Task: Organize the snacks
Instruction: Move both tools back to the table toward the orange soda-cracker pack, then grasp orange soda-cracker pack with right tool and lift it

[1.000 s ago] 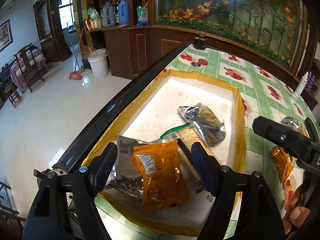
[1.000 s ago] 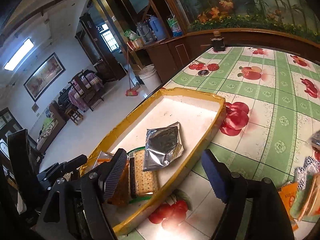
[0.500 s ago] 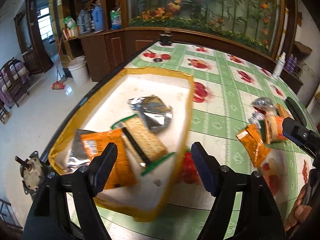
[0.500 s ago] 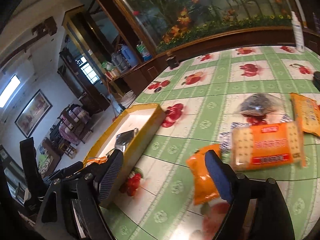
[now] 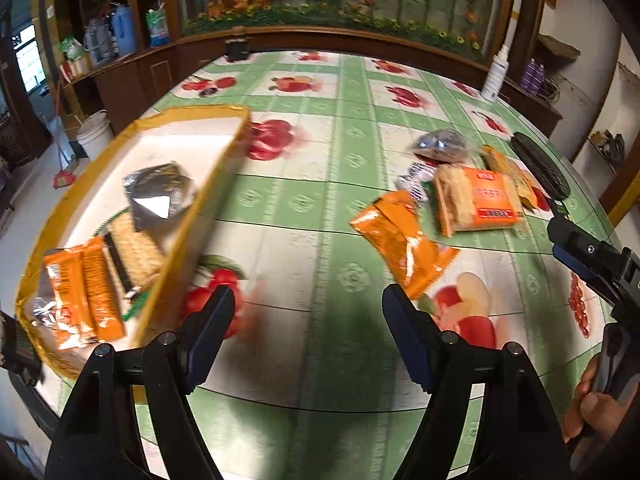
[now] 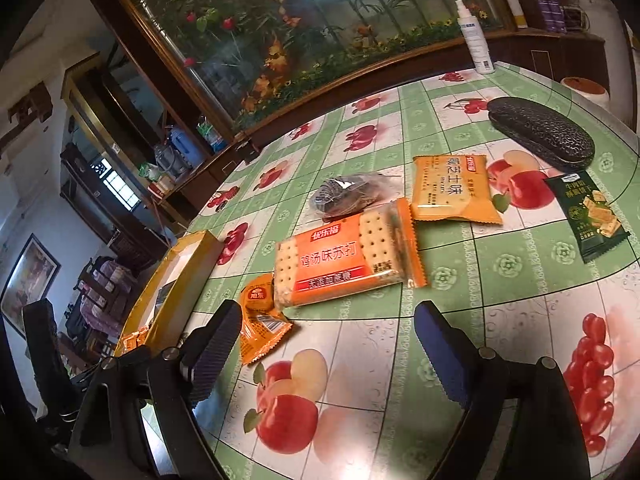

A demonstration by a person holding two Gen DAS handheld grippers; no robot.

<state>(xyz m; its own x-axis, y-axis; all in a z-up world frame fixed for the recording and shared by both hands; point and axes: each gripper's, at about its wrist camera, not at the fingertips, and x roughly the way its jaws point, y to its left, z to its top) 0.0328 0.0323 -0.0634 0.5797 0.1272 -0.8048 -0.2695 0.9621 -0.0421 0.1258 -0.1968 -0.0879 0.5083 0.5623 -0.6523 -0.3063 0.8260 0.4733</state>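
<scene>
The cracker pack [image 6: 347, 259] lies flat on the counter [image 6: 500, 300], a little beyond the right tongs [image 6: 326, 354] and slightly left of their gap; it looks light, with a slick crinkly film over a stiff, breakable block of crackers, so I judge it best taken across its short width at the middle, gently, not by the thin crimped ends. Touching its near left corner is a small orange pouch [image 6: 260, 318], soft and puffy, probably easiest pinched at its sealed edge. Behind the pack sits a clear bag of dark snacks [image 6: 348, 196], to the right a yellow packet [image 6: 452, 190], and farther right a dark green packet [image 6: 588, 216], all flat and likely slippery. A black case [image 6: 540, 134] rests far right. The tray [image 5: 188, 216], at the left, already holds several packets [image 5: 80, 288]. The right tongs stand wide apart, empty. The left tongs [image 5: 306, 338] are likewise spread and empty, hovering over bare counter between tray and pile; that view is motion-blurred.
</scene>
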